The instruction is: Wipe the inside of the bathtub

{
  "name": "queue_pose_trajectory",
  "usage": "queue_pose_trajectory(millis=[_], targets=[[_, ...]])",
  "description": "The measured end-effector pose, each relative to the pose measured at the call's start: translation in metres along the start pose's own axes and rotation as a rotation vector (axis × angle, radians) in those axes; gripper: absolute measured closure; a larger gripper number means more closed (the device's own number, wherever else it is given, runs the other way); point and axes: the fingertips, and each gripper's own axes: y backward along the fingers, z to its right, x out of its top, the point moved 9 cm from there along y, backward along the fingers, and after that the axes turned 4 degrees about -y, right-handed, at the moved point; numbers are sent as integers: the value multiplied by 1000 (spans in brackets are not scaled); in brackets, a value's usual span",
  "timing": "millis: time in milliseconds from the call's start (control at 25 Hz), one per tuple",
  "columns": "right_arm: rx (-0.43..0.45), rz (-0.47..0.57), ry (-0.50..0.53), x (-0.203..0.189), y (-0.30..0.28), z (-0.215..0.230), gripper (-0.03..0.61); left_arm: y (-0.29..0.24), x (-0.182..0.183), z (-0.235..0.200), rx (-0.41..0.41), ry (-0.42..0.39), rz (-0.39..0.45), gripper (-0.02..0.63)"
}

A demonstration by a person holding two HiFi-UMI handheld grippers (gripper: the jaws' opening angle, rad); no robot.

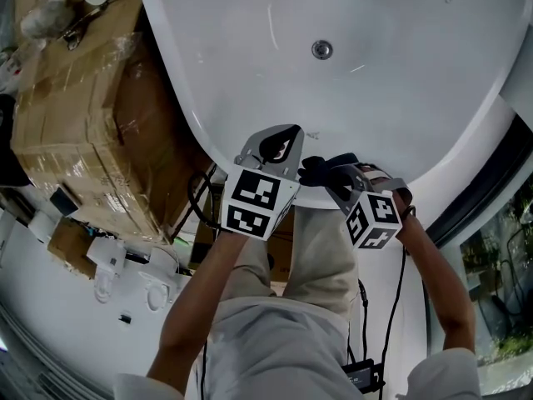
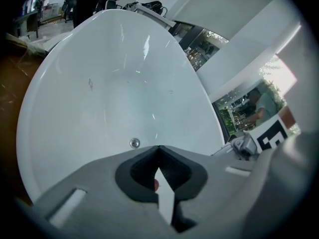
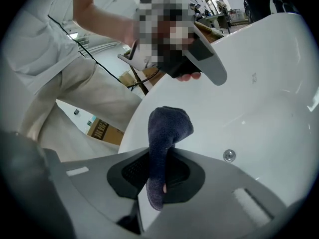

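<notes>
The white bathtub (image 1: 375, 23) fills the top of the head view, with its round metal drain (image 1: 321, 49) on the floor. Both grippers hover at the tub's near rim. My left gripper (image 1: 287, 136) is shut with nothing in it; in the left gripper view its tips (image 2: 158, 147) meet above the drain (image 2: 134, 143). My right gripper (image 1: 331, 180) is shut on a dark blue cloth (image 1: 321, 167). In the right gripper view the cloth (image 3: 167, 128) sticks up from the jaws over the tub (image 3: 269, 108), with the left gripper (image 3: 204, 59) just beyond it.
Plastic-wrapped cardboard boxes (image 1: 75, 115) stand close against the tub's left side. Black cables (image 1: 198, 200) hang below the rim. A dark-framed glass wall (image 1: 500, 248) runs along the right. Small white items (image 1: 108, 261) lie on the floor at lower left.
</notes>
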Motion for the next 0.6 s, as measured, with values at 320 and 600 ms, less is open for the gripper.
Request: queue_pose_trajectory(millis=[320, 600], targets=[[89, 28, 7, 19, -11, -31, 529, 4, -8, -4, 9, -4, -8, 615], [141, -22, 6, 15, -36, -35, 529, 5, -15, -8, 10, 5, -10, 615]])
